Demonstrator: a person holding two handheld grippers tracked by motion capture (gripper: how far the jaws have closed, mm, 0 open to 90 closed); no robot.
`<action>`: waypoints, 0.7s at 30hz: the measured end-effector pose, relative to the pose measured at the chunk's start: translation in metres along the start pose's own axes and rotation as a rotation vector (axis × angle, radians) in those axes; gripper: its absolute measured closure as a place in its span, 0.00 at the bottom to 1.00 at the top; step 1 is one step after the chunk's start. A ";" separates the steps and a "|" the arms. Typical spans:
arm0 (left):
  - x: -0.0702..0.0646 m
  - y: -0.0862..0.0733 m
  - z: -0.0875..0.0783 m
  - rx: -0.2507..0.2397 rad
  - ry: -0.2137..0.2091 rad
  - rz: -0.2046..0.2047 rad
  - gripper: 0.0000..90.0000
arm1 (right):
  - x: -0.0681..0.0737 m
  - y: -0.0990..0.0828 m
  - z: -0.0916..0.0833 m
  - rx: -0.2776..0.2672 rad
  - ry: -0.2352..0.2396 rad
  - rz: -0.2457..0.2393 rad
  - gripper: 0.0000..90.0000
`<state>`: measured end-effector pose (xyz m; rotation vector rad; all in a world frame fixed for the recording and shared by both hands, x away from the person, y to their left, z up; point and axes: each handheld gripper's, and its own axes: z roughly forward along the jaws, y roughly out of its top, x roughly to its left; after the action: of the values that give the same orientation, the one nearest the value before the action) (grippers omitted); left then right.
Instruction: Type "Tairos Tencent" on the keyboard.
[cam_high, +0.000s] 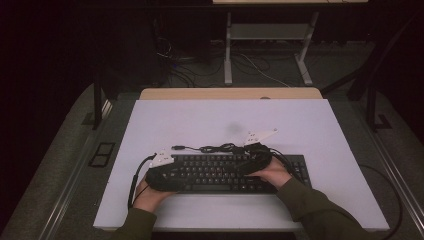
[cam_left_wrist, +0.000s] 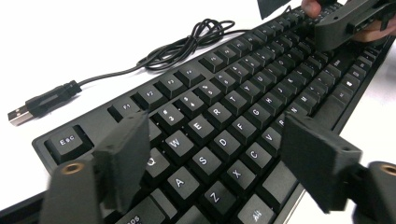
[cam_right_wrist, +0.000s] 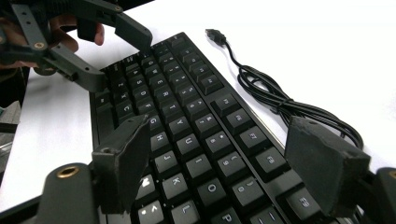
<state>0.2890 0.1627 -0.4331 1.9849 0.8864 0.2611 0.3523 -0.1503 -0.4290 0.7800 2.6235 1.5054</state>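
A black keyboard lies flat on the white tabletop, near the person's edge, with its long side running left to right in the high view. Its black cable lies in a loose bunch on the tabletop just behind it, and the USB plug rests free on the white surface. The left claw hovers over the keyboard's left end, its jaws spread wide above the letter keys with nothing pinched between them. The right claw hangs over the right-hand part of the keys, also spread and pinching nothing. Each claw is held in a hand, with olive sleeves reaching in from the near edge.
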 end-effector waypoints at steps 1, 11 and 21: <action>-0.001 0.000 0.000 -0.003 0.003 -0.003 0.24 | 0.001 0.001 0.001 0.002 0.000 -0.002 0.27; -0.004 0.002 0.002 -0.023 0.016 0.013 0.10 | 0.000 0.005 0.006 0.009 0.005 -0.002 0.45; -0.006 0.003 0.005 -0.011 0.017 0.016 0.00 | 0.003 0.006 0.010 0.054 0.006 -0.027 0.78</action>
<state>0.2885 0.1544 -0.4322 1.9827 0.8778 0.2919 0.3547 -0.1389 -0.4291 0.7412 2.6789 1.4381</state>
